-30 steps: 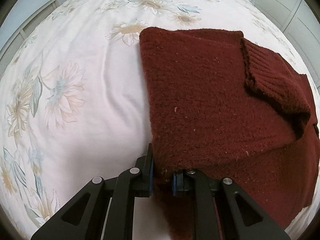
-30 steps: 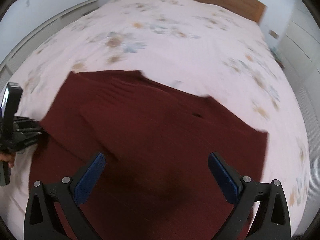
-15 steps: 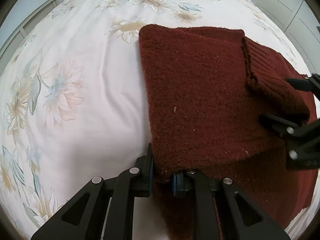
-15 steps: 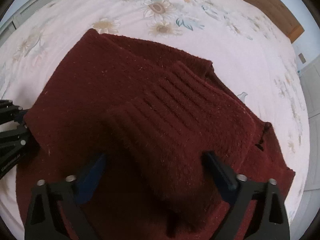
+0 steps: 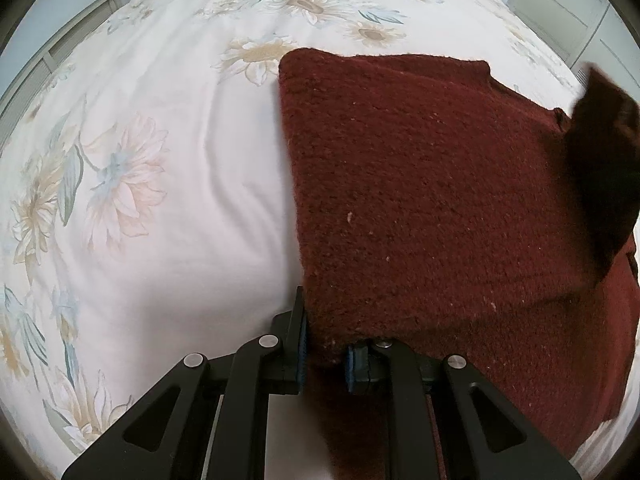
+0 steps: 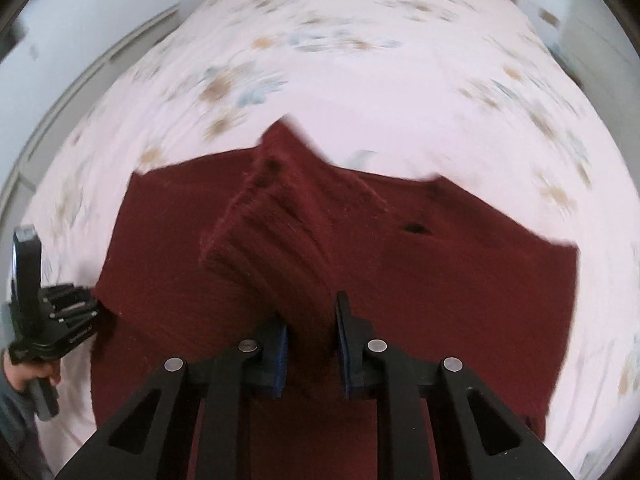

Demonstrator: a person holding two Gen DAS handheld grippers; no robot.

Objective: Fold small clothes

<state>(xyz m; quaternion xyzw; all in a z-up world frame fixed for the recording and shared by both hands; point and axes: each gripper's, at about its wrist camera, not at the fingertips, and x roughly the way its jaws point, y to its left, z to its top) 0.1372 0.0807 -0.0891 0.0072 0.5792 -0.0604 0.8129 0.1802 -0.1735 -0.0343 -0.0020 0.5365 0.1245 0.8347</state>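
Since the earlier frame, the right gripper [image 6: 310, 344] has lifted the ribbed sleeve [image 6: 276, 236]; its jaws are closing on it. The left gripper [image 5: 325, 340] clamps the coarse-knit maroon sweater [image 5: 420, 184] edge, which lies on the floral bedsheet [image 5: 160, 160].

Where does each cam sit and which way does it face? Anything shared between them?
Left wrist: sits on the left gripper, looks steeply down at the left edge of the maroon sweater on the floral bedsheet; only its own black fingers show, pinching the knit.
Right wrist: sits on the right gripper, looks down over the ribbed sleeve; jaws closing on it; at left the other gripper and the person's hand.
Shared: sweater, bedsheet, left gripper.
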